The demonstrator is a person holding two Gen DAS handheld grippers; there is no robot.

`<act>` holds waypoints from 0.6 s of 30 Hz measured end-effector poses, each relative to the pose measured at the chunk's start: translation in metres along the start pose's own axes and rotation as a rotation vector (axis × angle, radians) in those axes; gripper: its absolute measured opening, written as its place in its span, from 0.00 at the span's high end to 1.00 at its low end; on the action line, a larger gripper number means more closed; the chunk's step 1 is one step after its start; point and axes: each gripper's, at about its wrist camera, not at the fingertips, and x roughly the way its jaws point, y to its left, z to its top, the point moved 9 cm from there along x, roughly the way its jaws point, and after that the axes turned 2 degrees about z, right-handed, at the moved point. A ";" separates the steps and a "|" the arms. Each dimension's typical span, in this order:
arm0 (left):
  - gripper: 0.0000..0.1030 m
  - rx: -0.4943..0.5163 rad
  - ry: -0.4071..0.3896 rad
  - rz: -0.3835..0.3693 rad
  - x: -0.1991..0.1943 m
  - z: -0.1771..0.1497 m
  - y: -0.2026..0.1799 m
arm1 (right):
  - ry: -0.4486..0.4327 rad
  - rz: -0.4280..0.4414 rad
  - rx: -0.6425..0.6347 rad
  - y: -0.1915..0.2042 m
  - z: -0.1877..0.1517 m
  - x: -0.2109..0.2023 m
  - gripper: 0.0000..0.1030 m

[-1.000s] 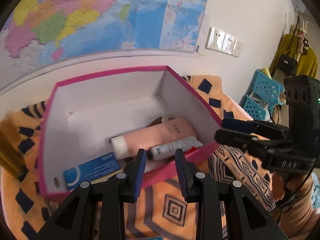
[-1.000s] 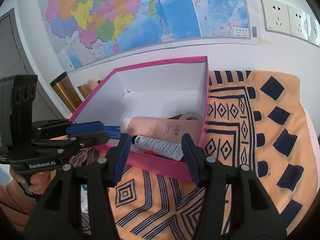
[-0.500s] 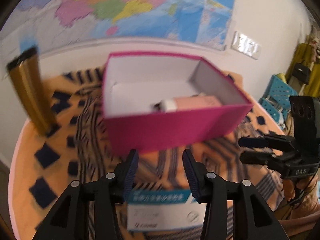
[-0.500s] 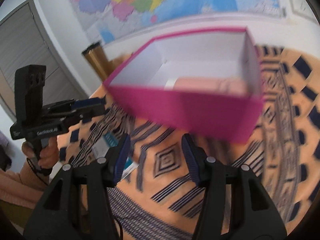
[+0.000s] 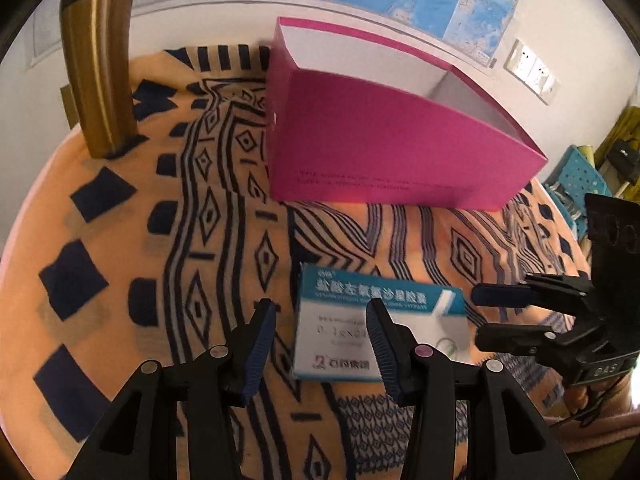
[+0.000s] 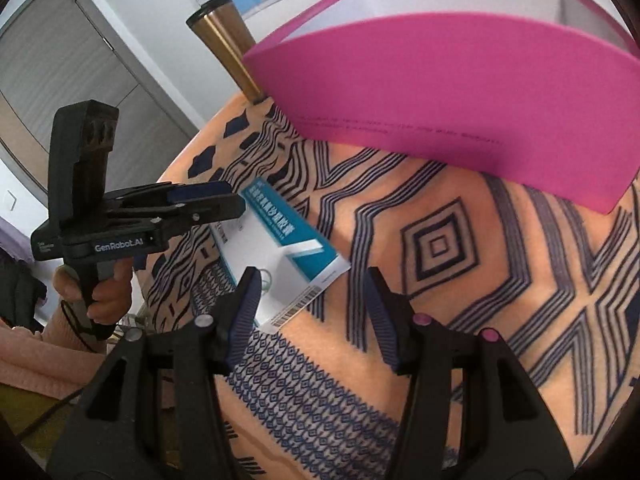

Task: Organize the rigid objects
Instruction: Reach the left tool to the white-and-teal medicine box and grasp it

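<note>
A white and teal medicine box lies flat on the orange patterned cloth, in front of the open pink box. My left gripper hovers over the medicine box's left part, open, its pads not pressing on it. My right gripper stands open just off the medicine box's right end, with only a corner of that box between its fingers. From this low angle the pink box's contents are hidden.
A gold metal tumbler stands upright at the cloth's far left, near the wall. A wall map and sockets are behind the pink box. A blue plastic basket sits off the table's right. A hand holds the left gripper.
Both grippers drew back and sank from above the pink box toward the near cloth. The tubes inside dropped out of sight, the medicine box came into view, and the left jaws widened.
</note>
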 end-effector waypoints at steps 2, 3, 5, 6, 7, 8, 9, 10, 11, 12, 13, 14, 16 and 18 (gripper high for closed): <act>0.54 0.000 0.009 -0.017 0.001 -0.002 -0.002 | 0.003 0.004 0.001 0.001 -0.001 0.002 0.46; 0.54 0.002 0.013 -0.021 0.002 -0.003 -0.003 | 0.002 0.006 0.001 0.001 0.000 0.003 0.46; 0.54 0.007 0.021 -0.029 0.003 -0.005 -0.005 | 0.003 0.008 0.003 0.002 0.000 0.006 0.46; 0.54 0.009 0.026 -0.034 0.004 -0.006 -0.006 | 0.005 0.007 0.004 0.003 0.000 0.008 0.46; 0.54 0.010 0.030 -0.037 0.005 -0.007 -0.007 | 0.006 0.007 0.003 0.003 0.000 0.009 0.46; 0.54 0.009 0.030 -0.042 0.005 -0.007 -0.008 | 0.007 0.008 0.003 0.004 0.000 0.009 0.47; 0.54 0.009 0.030 -0.046 0.005 -0.007 -0.008 | 0.009 0.009 0.002 0.004 -0.001 0.010 0.48; 0.55 0.009 0.030 -0.047 0.005 -0.007 -0.009 | 0.009 0.010 0.000 0.005 -0.001 0.011 0.50; 0.55 0.008 0.030 -0.053 0.004 -0.008 -0.009 | 0.008 0.003 -0.001 0.005 0.000 0.011 0.50; 0.55 0.005 0.031 -0.059 0.005 -0.007 -0.009 | 0.005 0.000 -0.001 0.005 0.000 0.011 0.50; 0.55 0.001 0.033 -0.065 0.005 -0.008 -0.009 | 0.006 -0.002 0.003 0.003 0.000 0.012 0.51; 0.55 -0.001 0.034 -0.068 0.005 -0.008 -0.010 | 0.005 -0.004 0.007 0.003 0.001 0.012 0.52; 0.55 0.001 0.034 -0.070 0.005 -0.009 -0.011 | 0.006 -0.003 0.019 0.000 0.001 0.012 0.53; 0.55 0.005 0.033 -0.069 0.004 -0.009 -0.013 | 0.006 -0.003 0.029 -0.003 0.001 0.013 0.55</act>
